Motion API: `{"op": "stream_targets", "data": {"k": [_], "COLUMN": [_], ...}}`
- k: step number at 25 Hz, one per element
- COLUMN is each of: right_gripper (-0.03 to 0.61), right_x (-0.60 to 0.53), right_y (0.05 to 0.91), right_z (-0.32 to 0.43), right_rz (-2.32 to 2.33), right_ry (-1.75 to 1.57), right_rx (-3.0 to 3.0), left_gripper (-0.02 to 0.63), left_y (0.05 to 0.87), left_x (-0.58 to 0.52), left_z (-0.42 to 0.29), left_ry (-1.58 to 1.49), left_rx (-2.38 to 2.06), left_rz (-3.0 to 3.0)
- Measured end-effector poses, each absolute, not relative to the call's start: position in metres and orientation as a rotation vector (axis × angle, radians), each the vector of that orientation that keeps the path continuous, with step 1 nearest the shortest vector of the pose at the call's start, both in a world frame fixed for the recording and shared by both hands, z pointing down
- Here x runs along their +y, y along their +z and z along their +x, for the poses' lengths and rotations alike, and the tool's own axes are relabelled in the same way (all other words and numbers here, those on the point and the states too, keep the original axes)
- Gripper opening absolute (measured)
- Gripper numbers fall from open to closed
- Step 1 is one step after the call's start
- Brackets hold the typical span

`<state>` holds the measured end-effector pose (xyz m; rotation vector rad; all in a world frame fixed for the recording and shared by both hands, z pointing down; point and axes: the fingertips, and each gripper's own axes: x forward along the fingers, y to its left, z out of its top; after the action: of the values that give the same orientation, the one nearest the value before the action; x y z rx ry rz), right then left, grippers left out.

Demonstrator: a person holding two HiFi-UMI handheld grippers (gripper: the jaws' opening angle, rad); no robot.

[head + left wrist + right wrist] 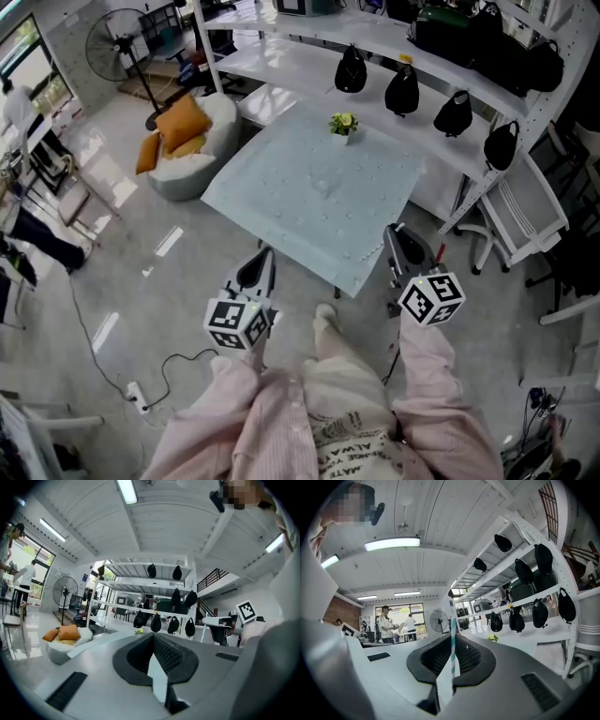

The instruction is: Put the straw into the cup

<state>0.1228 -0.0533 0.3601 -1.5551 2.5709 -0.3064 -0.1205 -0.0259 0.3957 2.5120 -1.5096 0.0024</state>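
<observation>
Delivery prep: pinching a striped straw (453, 652) upright in the right gripper (453, 638), ready for the cup, holding the left gripper (153, 640) closed and empty.

Pink sleeves (427, 375) — left gripper (265, 255) and right gripper (394, 232) grey, black-lined, with marker cubes (432, 298).

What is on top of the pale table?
A small yellow-green plant sits on the table, near its far edge. Nothing else can be made out. The right tongs cover a sliver of its near-right edge.
</observation>
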Motion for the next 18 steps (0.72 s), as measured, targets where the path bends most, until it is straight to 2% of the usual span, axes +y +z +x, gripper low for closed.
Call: {"op": "stream_targets", "data": {"k": [18], "right_gripper": [0.018], "right_x": [-0.248], "right_y": [0.390], "right_z": [0.110], "right_rz": [-1.596], "right_ry": [-0.413], "right_rx": [2.563], "left_gripper": [0.000], "left_y": [0.423], "left_x": [-0.203], "left_z": [-0.145], "left_ry": [0.064], "left_rx": [-1.504], "left_rz": [2.425]}}
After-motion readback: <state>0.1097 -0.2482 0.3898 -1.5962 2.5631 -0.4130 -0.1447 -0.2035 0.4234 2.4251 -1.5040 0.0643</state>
